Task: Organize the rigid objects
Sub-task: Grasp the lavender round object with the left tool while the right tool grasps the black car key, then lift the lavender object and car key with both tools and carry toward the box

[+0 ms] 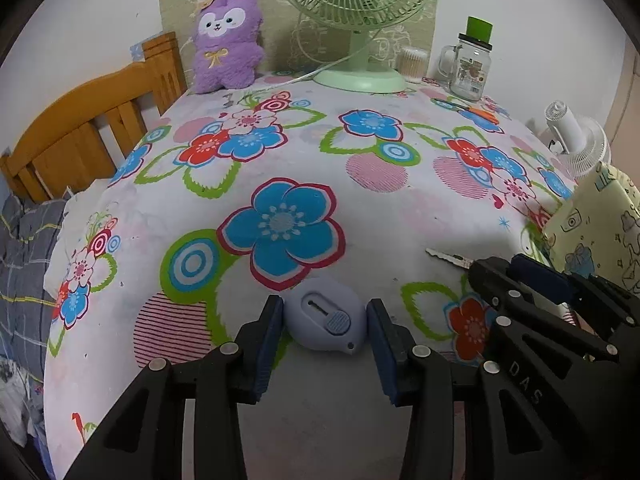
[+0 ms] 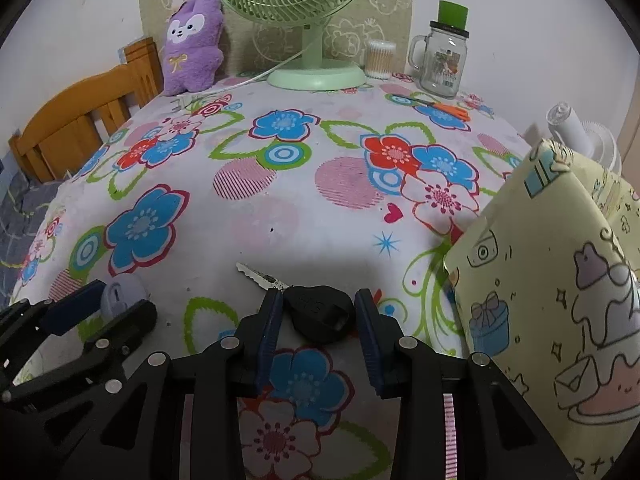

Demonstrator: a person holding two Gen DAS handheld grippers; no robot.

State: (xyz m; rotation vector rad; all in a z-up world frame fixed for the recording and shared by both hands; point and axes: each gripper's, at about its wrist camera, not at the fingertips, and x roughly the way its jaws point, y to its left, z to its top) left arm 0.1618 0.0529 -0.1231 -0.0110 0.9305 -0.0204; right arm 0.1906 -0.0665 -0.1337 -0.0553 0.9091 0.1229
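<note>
On the floral table [image 1: 360,216], a lilac cutter [image 1: 326,322] is pinched by the left hand-held gripper [image 1: 325,320]. At its 3 o'clock, a key [image 2: 316,312] is pinched at its black head by the right hand-held gripper [image 2: 318,314], the blade aimed toward 10 o'clock.

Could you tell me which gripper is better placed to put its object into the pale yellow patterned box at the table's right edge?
Probably the right. The right gripper is shut on the black-headed key beside the pale yellow patterned box, whereas the left gripper, shut on the small lavender plastic cutter, sits farther from the box.
</note>
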